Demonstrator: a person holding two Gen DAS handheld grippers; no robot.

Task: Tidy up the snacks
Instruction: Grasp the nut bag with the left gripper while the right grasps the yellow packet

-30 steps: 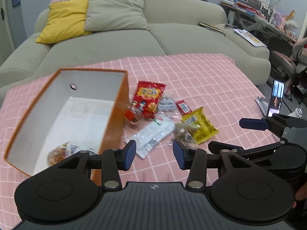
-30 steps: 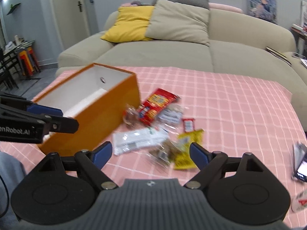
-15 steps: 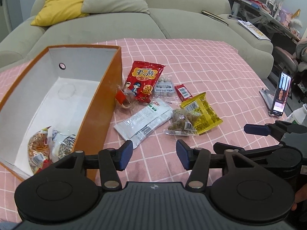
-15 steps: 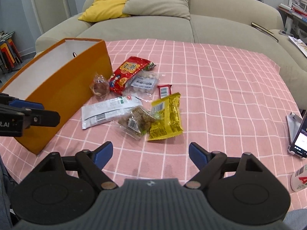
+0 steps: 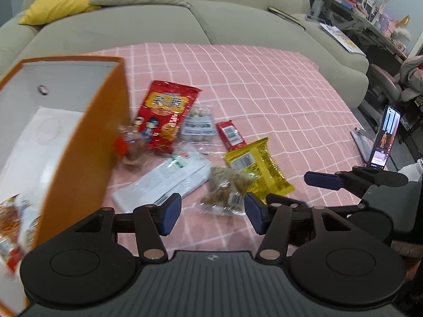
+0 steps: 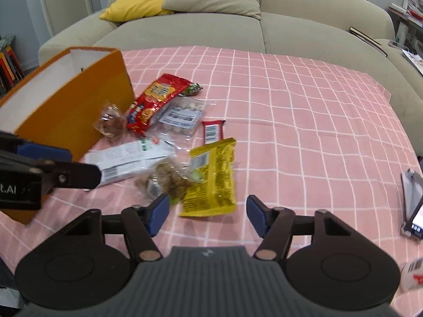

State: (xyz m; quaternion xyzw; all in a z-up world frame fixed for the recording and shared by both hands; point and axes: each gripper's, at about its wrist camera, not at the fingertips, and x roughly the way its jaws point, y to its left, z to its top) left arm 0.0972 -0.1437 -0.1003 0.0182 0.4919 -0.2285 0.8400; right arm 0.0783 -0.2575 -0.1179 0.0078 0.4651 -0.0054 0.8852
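An orange box [image 5: 87, 142] with a white inside stands at the left; it also shows in the right wrist view [image 6: 79, 105]. A snack packet [image 5: 10, 219] lies in its near corner. Beside it lie a red packet [image 5: 164, 113], a white packet [image 5: 164, 179], a clear bag of brown snacks [image 5: 224, 187], a yellow packet [image 5: 256, 169] and a small red bar [image 5: 230, 134]. My left gripper [image 5: 212, 214] is open and empty, just short of the brown bag. My right gripper [image 6: 206, 214] is open and empty, over the near end of the yellow packet [image 6: 214, 177].
The pink checked cloth [image 5: 264, 84] covers the table. A beige sofa [image 5: 148, 18] with a yellow cushion stands behind it. A phone on a stand [image 5: 383, 137] is at the right edge. A cluttered desk [image 5: 357, 8] is far right.
Both grippers have moved forward and down towards the snack pile. The snacks now sit closer to the fingertips. Both stay open and empty.
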